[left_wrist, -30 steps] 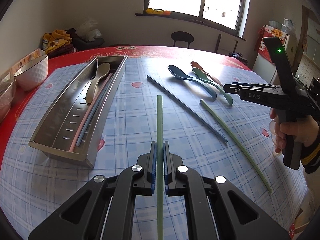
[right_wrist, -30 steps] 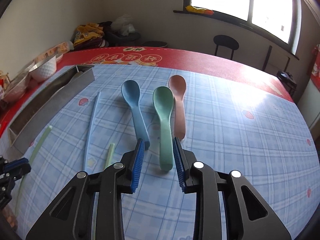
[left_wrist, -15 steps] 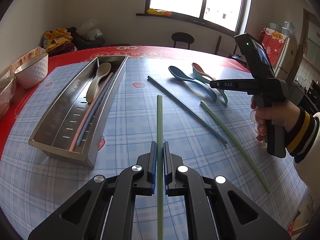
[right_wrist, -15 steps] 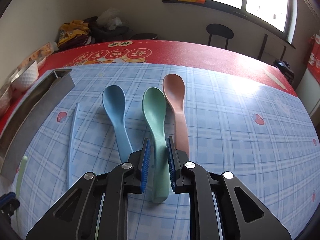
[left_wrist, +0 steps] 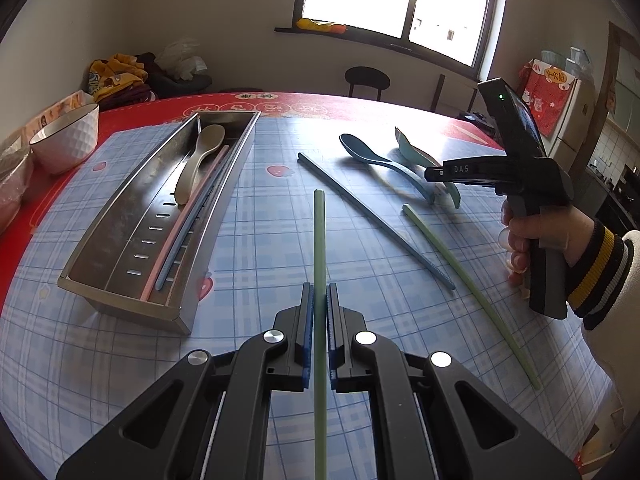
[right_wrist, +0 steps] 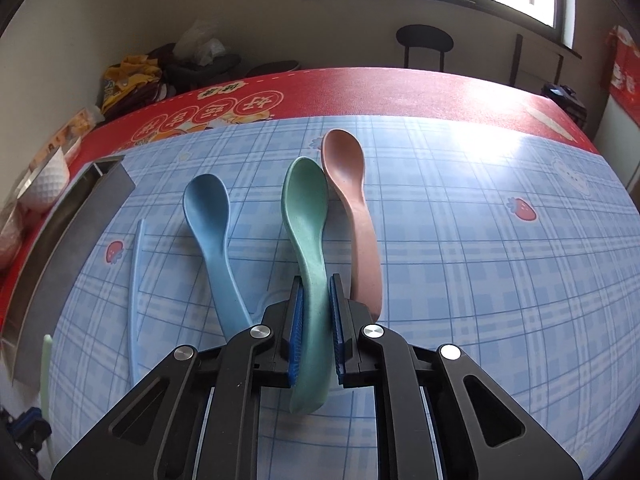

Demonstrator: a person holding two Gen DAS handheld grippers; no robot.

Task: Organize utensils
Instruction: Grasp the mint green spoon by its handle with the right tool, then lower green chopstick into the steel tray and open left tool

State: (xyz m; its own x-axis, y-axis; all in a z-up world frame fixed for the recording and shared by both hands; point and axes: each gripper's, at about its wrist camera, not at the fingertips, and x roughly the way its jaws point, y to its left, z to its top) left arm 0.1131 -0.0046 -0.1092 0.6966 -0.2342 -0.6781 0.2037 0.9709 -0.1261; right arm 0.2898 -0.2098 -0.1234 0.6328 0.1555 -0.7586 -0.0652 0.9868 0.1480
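Note:
My left gripper (left_wrist: 319, 300) is shut on a green chopstick (left_wrist: 319, 236) that points forward above the table. My right gripper (right_wrist: 316, 292) is shut on the handle of a green spoon (right_wrist: 306, 208), tilted up off the cloth; it shows in the left wrist view (left_wrist: 432, 176) too. A blue spoon (right_wrist: 208, 216) lies left of it and a pink spoon (right_wrist: 352, 196) right of it. A steel utensil tray (left_wrist: 120, 240) at the left holds a beige spoon (left_wrist: 200, 160), a pink chopstick and a blue chopstick.
A blue chopstick (left_wrist: 372, 216) and a second green chopstick (left_wrist: 468, 292) lie on the checked cloth between the tray and the spoons. A white bowl (left_wrist: 66, 136) stands at the far left on the red cloth. A stool (left_wrist: 367, 80) stands beyond the table.
My right gripper closed on the green spoon's handle and lifted it, tilting it off the cloth. My left gripper still holds its green chopstick in the same place.

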